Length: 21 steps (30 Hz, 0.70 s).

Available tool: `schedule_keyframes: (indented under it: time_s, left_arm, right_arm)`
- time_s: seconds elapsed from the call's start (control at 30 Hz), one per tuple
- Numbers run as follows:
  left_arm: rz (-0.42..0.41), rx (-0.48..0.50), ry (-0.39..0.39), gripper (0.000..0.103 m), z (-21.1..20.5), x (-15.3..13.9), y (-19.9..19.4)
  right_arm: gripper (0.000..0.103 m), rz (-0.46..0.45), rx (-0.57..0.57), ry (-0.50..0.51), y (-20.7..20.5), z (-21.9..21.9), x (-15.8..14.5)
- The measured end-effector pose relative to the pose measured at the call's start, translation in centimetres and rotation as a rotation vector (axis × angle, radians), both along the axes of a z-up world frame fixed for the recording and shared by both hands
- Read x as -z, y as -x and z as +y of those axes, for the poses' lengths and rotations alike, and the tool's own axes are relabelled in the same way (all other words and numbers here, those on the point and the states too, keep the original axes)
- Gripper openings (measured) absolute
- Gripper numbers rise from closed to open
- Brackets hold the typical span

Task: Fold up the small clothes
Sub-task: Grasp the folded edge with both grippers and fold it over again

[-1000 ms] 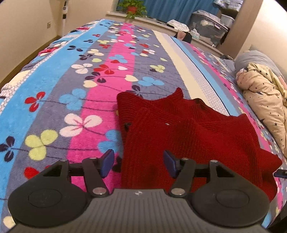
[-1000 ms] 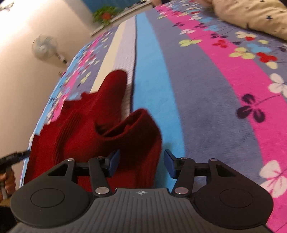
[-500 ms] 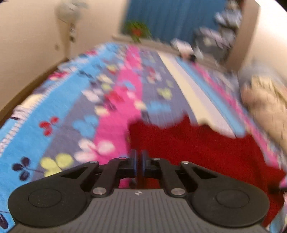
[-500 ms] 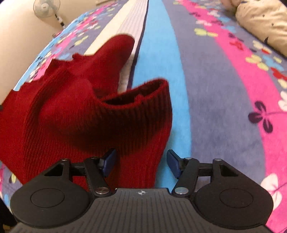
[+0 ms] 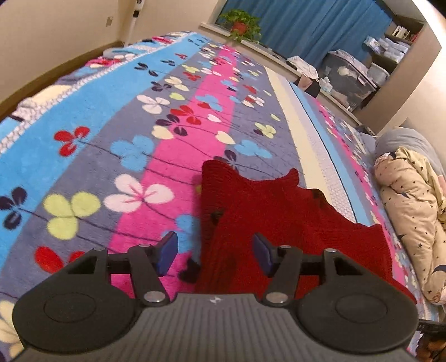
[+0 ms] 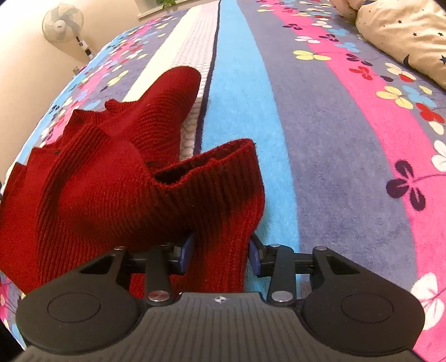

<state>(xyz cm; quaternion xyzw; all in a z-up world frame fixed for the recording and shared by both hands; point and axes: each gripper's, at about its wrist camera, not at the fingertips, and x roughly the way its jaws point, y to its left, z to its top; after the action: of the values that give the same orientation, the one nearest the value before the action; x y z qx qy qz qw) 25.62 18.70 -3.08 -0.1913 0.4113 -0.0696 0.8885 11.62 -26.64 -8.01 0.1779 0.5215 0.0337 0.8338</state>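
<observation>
The red sweater [image 5: 278,211] lies lengthwise along the bedspread [image 5: 117,117] stripes, its near edge hidden behind both grippers. The left gripper [image 5: 214,250] gapes empty. The right gripper [image 6: 220,250] is half-closed around a sleeve [image 6: 223,200]; actual contact is unclear.

- Sweater [image 6: 117,189]: red rib-knit cloth, matt, coarse texture; cuff edge fuzzy.
- Blanket [image 5: 92,133]: plush fleece cloth w/ printed flowers, matt, soft short nap; cream stripe looks waffle-textured.
- Left gripper [image 5: 214,254]: black plastic body, matt, ribbed near deck; blue pads [image 5: 167,252] smooth, rubber-like; pivot pins bare metal, slight shine.
- Right gripper [image 6: 220,252]: same black matt plastic, metal pins.
- Quilt [image 5: 412,211], far right: beige cloth w/ star print, matt, smooth.
- Storage bin [image 5: 348,80]: translucent plastic, semi-gloss.
- Curtain [image 5: 306,25]: blue cloth, matt.
</observation>
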Motion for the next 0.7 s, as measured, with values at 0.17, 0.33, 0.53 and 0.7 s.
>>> schedule_keyframes:
  time_s: [0.17, 0.33, 0.53, 0.7]
  left_arm:
    - [0.030, 0.079, -0.075, 0.060, -1.9, 0.8, -0.1]
    - [-0.019, 0.132, -0.155, 0.011, -2.7, 0.5, 0.6]
    - [-0.208, 0.082, -0.138, 0.011, -1.6, -3.0, 2.4]
    - [-0.426, -0.016, -0.175, 0.011, -1.0, -5.7, 3.5]
  right_arm:
    - [0.013, -0.047, -0.040, 0.023, 0.3, 0.6, -0.7]
    - [0.012, -0.130, 0.012, -0.002, 0.7, -0.2, -2.5]
    - [0.011, -0.354, 0.123, -0.009, 2.0, -1.0, -6.5]
    - [0.011, -0.566, 0.190, 0.113, 1.8, -0.1, -9.0]
